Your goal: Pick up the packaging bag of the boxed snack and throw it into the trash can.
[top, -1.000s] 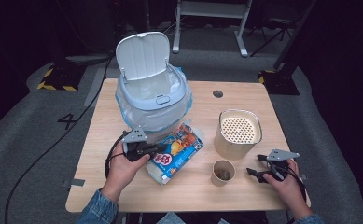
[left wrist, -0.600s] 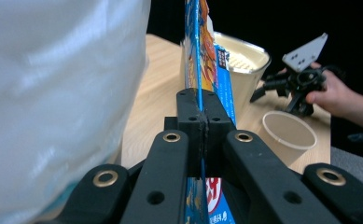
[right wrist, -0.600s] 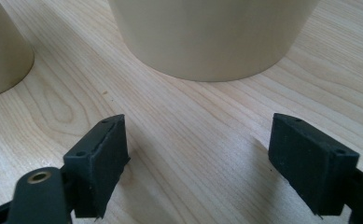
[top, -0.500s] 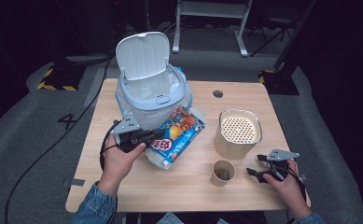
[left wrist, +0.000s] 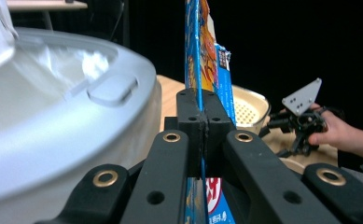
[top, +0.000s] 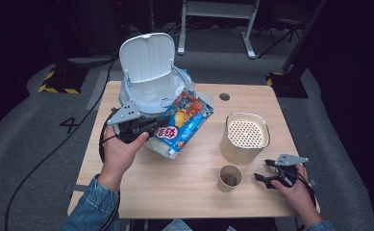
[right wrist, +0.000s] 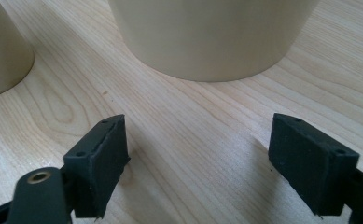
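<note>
Blue snack packet (top: 182, 122), pinched by its edge in the closed left gripper (top: 148, 127) just beside the open white bin (top: 148, 91), is judged liable to slip; right gripper (top: 271, 177) is held open, empty.

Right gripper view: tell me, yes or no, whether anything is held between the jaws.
No, the right gripper has its jaws apart with bare wooden table between them.
</note>
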